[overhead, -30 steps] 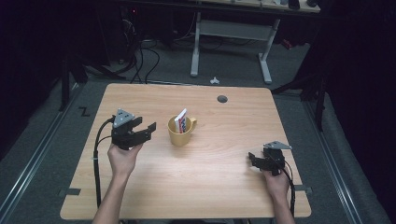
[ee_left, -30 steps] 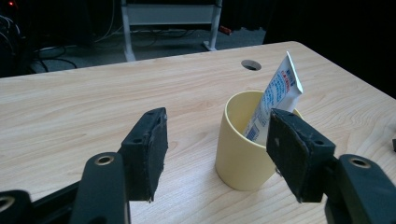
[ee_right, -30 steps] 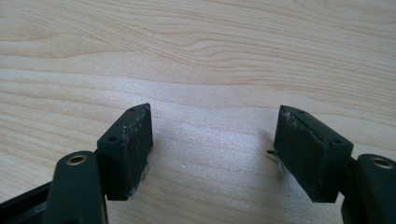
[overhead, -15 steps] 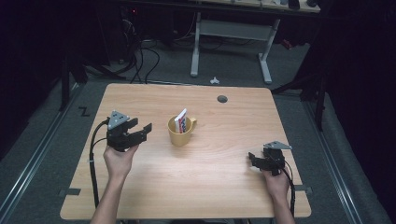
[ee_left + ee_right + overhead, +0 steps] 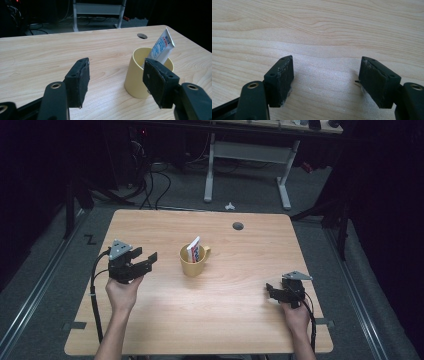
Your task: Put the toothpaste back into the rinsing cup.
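A yellow mug (image 5: 192,262) (image 5: 141,75) stands upright near the middle of the wooden table (image 5: 250,320). A white toothpaste tube (image 5: 194,250) (image 5: 161,45) leans inside it, its flat end sticking up. My left gripper (image 5: 148,259) (image 5: 117,82) hovers left of the mug, open, its jaws pointing toward the mug with nothing between them. My right gripper (image 5: 270,291) (image 5: 327,80) rests low at the table's front right, open over bare wood, well apart from the mug.
A round cable hole (image 5: 238,226) (image 5: 142,36) sits in the table's far right part. Beyond the far edge are a desk frame's white legs (image 5: 210,170), floor cables (image 5: 150,185) and a small white object (image 5: 229,206) on the floor.
My left gripper has drawn back leftward, away from the mug. The right gripper, the mug and the tube have stayed where they were.
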`<state>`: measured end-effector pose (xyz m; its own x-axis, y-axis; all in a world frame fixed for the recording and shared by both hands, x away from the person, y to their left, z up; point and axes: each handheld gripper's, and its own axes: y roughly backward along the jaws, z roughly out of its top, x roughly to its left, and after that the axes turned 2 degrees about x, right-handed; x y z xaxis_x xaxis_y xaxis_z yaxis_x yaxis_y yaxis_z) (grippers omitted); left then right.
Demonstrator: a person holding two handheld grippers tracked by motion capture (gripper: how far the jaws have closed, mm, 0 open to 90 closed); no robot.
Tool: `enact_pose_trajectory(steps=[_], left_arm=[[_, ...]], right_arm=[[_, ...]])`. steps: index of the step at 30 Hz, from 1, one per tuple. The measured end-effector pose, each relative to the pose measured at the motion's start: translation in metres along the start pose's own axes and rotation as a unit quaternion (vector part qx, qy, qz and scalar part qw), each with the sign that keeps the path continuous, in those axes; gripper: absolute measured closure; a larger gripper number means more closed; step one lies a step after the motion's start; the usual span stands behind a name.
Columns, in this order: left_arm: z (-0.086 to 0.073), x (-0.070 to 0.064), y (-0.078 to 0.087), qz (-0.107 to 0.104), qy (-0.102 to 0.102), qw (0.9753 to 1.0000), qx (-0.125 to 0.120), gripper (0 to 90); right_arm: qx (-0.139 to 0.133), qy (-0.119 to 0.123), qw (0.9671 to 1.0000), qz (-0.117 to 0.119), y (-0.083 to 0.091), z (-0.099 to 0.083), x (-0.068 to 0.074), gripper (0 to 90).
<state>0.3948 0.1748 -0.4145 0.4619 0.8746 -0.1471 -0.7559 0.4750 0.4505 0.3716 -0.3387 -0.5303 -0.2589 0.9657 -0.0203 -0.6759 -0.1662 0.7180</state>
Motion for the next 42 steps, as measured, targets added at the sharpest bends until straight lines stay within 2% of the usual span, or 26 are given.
enact_pose_trajectory(steps=[18,42], left_arm=[[-0.003,0.008,0.008,0.010,0.003,1.0000,0.000,38.9],[-0.014,0.020,0.013,0.020,0.021,0.9996,0.002,39.0]], right_arm=[[0.000,0.000,1.0000,0.000,0.000,0.000,0.000,28.2],[0.000,0.001,1.0000,0.000,0.000,0.000,0.000,28.2]])
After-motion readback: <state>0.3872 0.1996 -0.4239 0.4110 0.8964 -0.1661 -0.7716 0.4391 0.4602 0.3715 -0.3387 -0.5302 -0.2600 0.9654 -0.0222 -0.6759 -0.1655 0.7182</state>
